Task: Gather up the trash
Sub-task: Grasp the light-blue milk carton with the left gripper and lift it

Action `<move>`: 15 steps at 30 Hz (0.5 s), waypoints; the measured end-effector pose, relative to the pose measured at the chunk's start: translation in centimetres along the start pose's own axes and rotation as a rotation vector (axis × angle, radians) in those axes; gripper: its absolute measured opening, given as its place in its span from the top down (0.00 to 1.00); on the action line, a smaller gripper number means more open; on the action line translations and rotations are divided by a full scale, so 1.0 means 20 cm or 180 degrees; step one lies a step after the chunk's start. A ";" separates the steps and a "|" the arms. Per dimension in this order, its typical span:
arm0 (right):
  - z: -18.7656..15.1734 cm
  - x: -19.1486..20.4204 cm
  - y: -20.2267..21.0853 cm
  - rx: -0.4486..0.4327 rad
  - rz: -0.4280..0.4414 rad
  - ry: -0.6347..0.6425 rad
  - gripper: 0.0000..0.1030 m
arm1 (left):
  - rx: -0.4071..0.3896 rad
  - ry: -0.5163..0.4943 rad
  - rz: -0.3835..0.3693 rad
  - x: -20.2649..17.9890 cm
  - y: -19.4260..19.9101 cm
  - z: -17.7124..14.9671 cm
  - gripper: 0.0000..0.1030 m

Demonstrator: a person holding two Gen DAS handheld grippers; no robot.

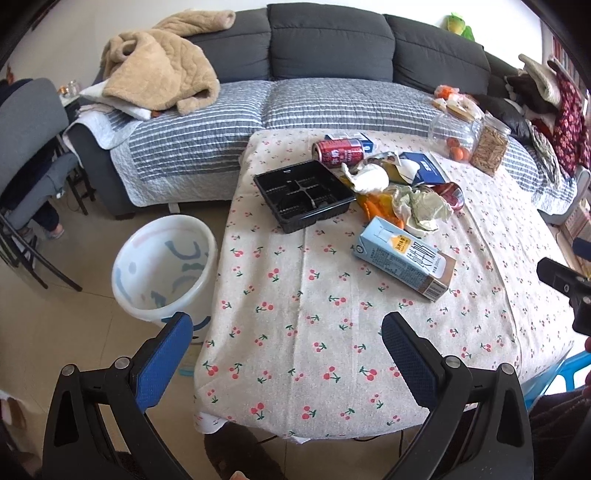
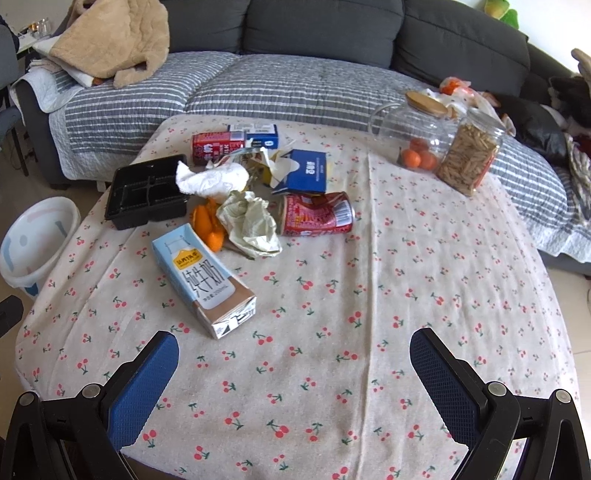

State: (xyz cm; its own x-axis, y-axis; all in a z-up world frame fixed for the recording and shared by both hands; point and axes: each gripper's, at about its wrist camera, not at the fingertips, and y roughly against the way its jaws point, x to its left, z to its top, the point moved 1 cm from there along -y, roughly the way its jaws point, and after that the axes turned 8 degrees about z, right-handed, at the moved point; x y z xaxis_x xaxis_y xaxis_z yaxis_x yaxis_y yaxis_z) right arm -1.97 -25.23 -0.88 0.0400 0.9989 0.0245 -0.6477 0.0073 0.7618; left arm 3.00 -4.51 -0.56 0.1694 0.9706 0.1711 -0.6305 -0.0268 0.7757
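Both wrist views look down across the table (image 1: 332,332) toward the sofa (image 2: 321,26), sharing its litter.

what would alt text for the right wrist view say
An open right hand-held gripper hovers over a cherry-print tablecloth strewn with trash: a light-blue milk carton lying nearest, then crumpled paper, a crushed red can and a black plastic tray. A white bin stands on the floor at left.

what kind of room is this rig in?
Most likely a home living room. A dark grey sofa with a striped quilt stands behind a low table under a cherry-print cloth strewn with trash, and a white bin sits on the floor beside it.
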 end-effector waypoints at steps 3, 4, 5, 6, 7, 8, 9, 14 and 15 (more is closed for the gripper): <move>0.05 -0.08 0.01 0.0089 -0.0011 -0.0052 0.00 | 0.0096 -0.0180 -0.0213 -0.09 -0.02 0.07 0.00; 0.07 -0.11 0.01 0.0120 -0.0009 -0.0074 0.00 | 0.0155 -0.0223 -0.0301 -0.12 -0.04 0.09 0.00; 0.09 -0.14 0.01 0.0152 -0.0008 -0.0093 0.00 | 0.0228 -0.0257 -0.0383 -0.15 -0.06 0.12 0.00; 0.12 -0.17 0.00 0.0185 -0.0012 -0.0108 0.00 | 0.0317 -0.0283 -0.0460 -0.19 -0.09 0.14 0.00; 0.13 -0.20 -0.01 0.0224 -0.0027 -0.0118 0.00 | 0.0408 -0.0290 -0.0513 -0.23 -0.12 0.16 0.00; 0.15 -0.23 -0.02 0.0272 -0.0053 -0.0132 0.00 | 0.0496 -0.0284 -0.0557 -0.26 -0.16 0.18 0.00; 0.16 -0.26 -0.04 0.0313 -0.0072 -0.0152 0.00 | 0.0584 -0.0270 -0.0614 -0.29 -0.20 0.20 0.00; 0.14 -0.41 -0.14 0.0463 -0.0122 -0.0312 0.00 | 0.0846 -0.0182 -0.0693 -0.44 -0.39 0.29 0.02; 0.12 -0.44 -0.17 0.0472 -0.0109 -0.0374 0.00 | 0.0857 -0.0189 -0.0683 -0.47 -0.42 0.31 0.03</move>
State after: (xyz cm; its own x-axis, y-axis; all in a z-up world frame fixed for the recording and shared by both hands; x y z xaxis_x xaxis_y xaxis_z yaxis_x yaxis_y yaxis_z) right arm 1.66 -34.14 -2.09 0.1544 0.9858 0.0656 -0.5255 0.0258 0.8504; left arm 11.41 -14.87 -4.99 0.3251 0.9455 0.0155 -0.3547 0.1068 0.9289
